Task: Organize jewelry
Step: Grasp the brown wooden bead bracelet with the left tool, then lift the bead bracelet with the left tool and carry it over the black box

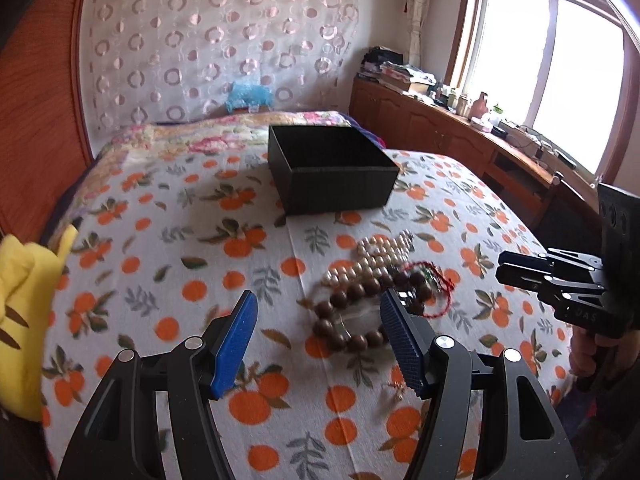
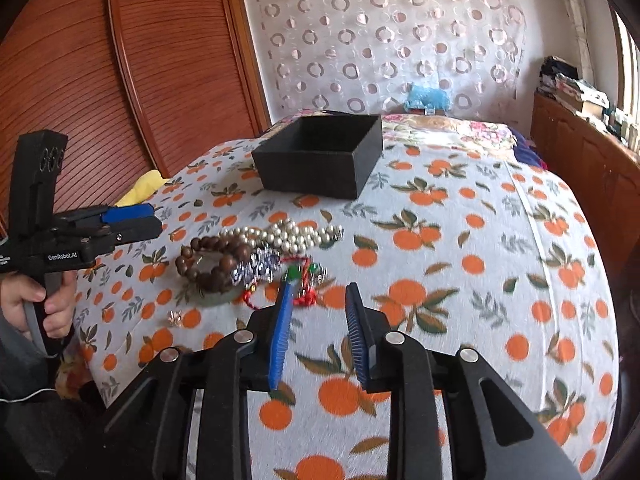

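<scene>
A pile of jewelry lies on the orange-print bedspread (image 1: 160,240): a brown wooden bead bracelet (image 1: 352,320) (image 2: 208,260), a pearl string (image 1: 380,252) (image 2: 280,234), a red cord with green beads (image 1: 436,292) (image 2: 304,280) and a silver piece (image 2: 256,266). An open black box (image 1: 332,168) (image 2: 320,156) stands behind the pile. My left gripper (image 1: 318,312) is open and empty, just in front of the wooden beads; it also shows in the right wrist view (image 2: 148,220). My right gripper (image 2: 320,292) is open and empty, near the red cord; it also shows in the left wrist view (image 1: 504,266).
A small clear trinket (image 2: 176,318) lies apart at the pile's left. A yellow plush (image 1: 24,292) sits at the bed's left edge. A wooden headboard (image 2: 80,80) is on the left, a cluttered wooden cabinet (image 1: 460,128) under the window on the right.
</scene>
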### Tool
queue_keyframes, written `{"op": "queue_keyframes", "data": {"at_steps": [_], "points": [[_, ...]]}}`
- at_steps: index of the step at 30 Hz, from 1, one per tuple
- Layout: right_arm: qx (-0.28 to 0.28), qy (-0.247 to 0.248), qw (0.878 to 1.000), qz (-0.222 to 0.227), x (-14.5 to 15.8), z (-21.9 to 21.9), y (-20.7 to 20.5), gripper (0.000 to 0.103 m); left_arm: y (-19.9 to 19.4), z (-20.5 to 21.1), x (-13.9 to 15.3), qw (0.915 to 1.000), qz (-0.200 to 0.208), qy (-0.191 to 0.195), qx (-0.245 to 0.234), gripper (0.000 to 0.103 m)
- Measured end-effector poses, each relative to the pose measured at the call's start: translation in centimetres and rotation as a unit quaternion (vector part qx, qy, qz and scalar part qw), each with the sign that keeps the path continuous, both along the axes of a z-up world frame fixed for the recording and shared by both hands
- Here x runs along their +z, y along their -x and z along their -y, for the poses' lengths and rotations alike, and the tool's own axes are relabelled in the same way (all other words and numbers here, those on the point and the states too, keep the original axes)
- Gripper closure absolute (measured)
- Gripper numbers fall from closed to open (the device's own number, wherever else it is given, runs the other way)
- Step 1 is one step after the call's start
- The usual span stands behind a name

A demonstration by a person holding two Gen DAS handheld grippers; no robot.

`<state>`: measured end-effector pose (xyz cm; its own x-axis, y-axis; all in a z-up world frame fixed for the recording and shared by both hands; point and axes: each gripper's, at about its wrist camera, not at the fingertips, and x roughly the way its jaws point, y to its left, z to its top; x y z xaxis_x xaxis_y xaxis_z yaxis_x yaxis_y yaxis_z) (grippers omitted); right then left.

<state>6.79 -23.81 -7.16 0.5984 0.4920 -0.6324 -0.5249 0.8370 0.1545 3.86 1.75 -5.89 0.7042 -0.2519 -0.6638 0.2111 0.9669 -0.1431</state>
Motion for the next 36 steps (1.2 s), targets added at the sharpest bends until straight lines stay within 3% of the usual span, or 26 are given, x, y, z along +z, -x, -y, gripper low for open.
{"op": "queue_keyframes", "data": {"at_steps": [3, 16, 20, 23, 24, 36], "points": [[-0.002, 0.007, 1.0, -0.002, -0.7, -0.1, 0.3, 0.068, -0.1, 0.2, -1.1, 0.9998, -0.019, 0.008, -0.002, 0.053], [0.002, 0.008, 1.0, -0.012, -2.7, -0.4, 0.5, 0.068, -1.8, 0.3, -3.4, 0.9963, -0.067, 0.053, 0.007, 0.054], [0.004, 0.008, 1.0, -0.011, -2.8, -0.3, 0.7, 0.068, -2.1, 0.6, -3.4, 0.9951, -0.071, 0.068, 0.008, 0.066], [0.006, 0.007, 1.0, -0.011, -2.8, -0.3, 0.7, 0.068, -1.8, 0.7, -3.3, 0.9955, -0.066, 0.067, 0.008, 0.078], [0.005, 0.007, 1.0, -0.012, -2.8, -0.3, 0.7, 0.068, -1.8, 0.7, -3.2, 0.9958, -0.066, 0.063, 0.011, 0.09], [0.006, 0.013, 1.0, -0.016, -3.0, -0.5, 0.5, 0.068, 1.8, -0.4, 2.8, 0.9977, 0.042, 0.047, 0.027, 0.091]]}}
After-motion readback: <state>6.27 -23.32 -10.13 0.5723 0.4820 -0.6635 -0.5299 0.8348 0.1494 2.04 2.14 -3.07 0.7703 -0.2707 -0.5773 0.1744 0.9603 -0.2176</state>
